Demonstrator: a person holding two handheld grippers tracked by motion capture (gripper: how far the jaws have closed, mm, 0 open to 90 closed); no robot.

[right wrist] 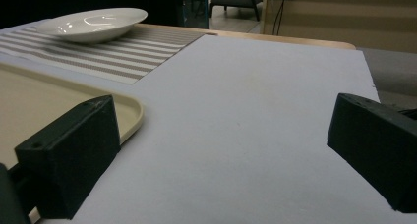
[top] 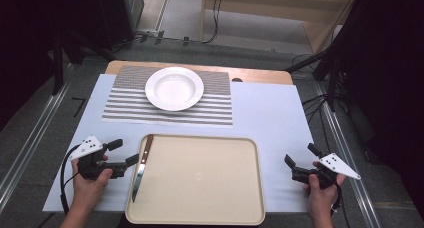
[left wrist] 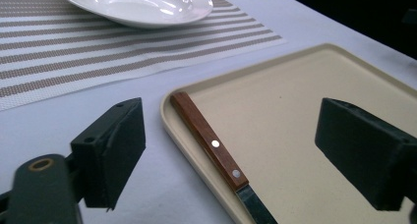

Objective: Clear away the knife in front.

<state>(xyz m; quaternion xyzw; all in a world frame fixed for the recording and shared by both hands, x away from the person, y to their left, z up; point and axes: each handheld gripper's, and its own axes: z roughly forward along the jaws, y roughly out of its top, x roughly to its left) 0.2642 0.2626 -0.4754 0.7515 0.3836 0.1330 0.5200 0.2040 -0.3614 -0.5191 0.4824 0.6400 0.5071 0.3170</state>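
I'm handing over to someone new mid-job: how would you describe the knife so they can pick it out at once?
Start at the large beige plastic tray on the near half of the white-covered table. Along the tray's left rim lies the knife with a brown wooden handle and dark steel blade, handle towards the striped placemat, blade tip towards the person. It is the one slim, dark thing on the tray, right beside the open left gripper.

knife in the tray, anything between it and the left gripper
Nothing visible does. The knife lies along the tray's left edge, directly in front of the left gripper, whose jaws stand open and apart from it. The plate sits farther back on the striped mat.
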